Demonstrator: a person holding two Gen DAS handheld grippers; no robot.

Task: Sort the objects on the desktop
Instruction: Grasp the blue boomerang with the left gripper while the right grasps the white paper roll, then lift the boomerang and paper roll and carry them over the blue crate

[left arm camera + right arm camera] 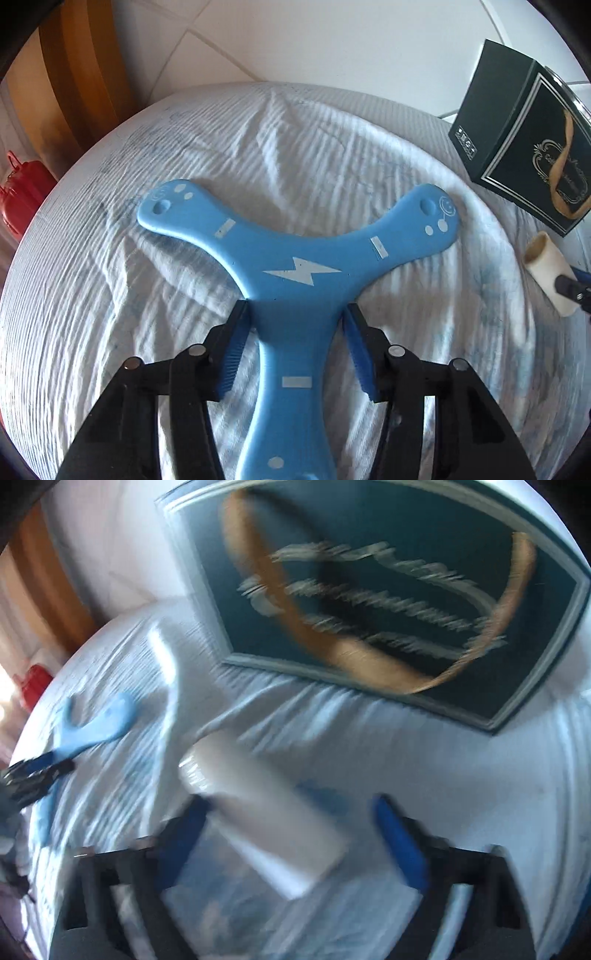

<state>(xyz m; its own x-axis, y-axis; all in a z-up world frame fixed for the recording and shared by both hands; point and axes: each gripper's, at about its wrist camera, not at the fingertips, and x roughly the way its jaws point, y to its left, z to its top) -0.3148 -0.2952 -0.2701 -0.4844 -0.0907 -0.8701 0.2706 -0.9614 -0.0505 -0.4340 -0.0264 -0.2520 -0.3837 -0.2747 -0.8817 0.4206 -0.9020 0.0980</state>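
The left gripper (295, 314) fills the bottom of its own view, black arms ending in ribbed blue pads (232, 354) that stand on either side of one arm of a blue three-armed boomerang (295, 280). The jaws are spread, with a narrow gap on each side of the blue arm, so they straddle it without pinching. The boomerang lies flat on a wrinkled white cloth (221, 155) covering the table, its other two arms pointing away, a white lightning bolt printed at its centre.

Only this view shows the print on the boomerang sharply, and the side face of the dark green box (491, 122) at the upper right, where a tan rubber band (563, 162) rests on the box's top. Below the box lies a white tube-shaped roll (550, 269), with the tips of the right gripper (576, 290) reaching it at the frame edge. A red container (22, 195) sits off the table at far left.

The right wrist view is heavily blurred. It shows the roll (266, 812) close up, lying slantwise between the right gripper's (291, 812) blue fingers (400, 842). One finger seems to touch the roll; the other stands apart, so the jaws are partly spread and not clamped. The box (554, 565) looms just beyond, the band (258, 572) looped across its lid. At far left, the boomerang (96, 727) and left gripper (35, 771) appear small.
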